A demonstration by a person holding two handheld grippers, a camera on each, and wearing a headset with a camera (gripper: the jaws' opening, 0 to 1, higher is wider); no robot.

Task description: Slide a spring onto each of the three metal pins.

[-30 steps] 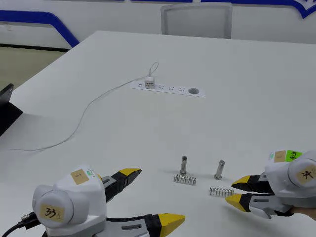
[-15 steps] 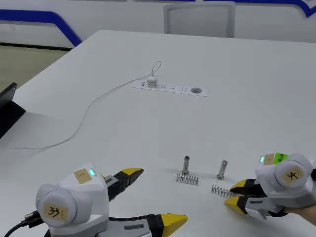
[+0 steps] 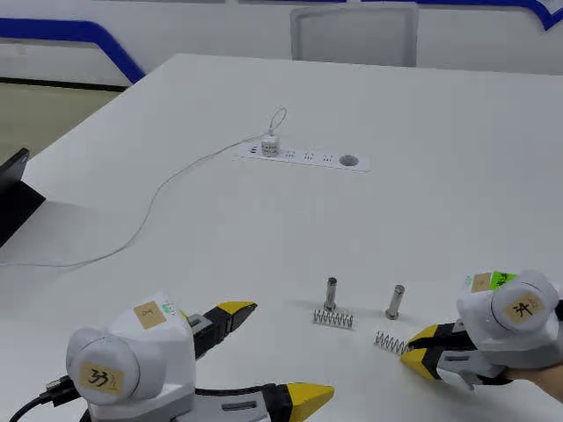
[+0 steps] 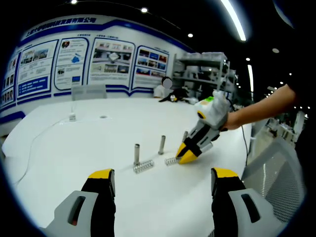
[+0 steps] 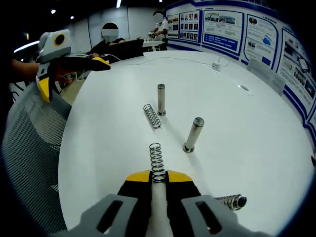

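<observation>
Two metal pins (image 3: 331, 293) (image 3: 396, 301) stand upright on the white table (image 3: 264, 229). One spring (image 3: 333, 318) lies flat in front of the left pin. My right gripper (image 3: 419, 349) is shut on the end of a second spring (image 3: 389, 342), which rests on the table; the right gripper view has that spring (image 5: 157, 159) sticking out from the closed jaws, with both pins (image 5: 161, 99) (image 5: 193, 134) beyond it. A third pin (image 5: 231, 201) lies flat beside the gripper, apparently with a spring on it. My left gripper (image 3: 271, 352) hovers open at the near left, holding nothing.
A white power strip (image 3: 303, 158) with a plug (image 3: 270, 145) and a long cable (image 3: 158, 198) lies mid-table. A chair (image 3: 352, 33) stands at the far edge. A dark object (image 3: 9, 189) sits at the left edge. A mesh chair (image 5: 29, 143) is nearby.
My right gripper's jaws, open on either side of the spring's end a second ago, have closed onto it. The left gripper has barely moved.
</observation>
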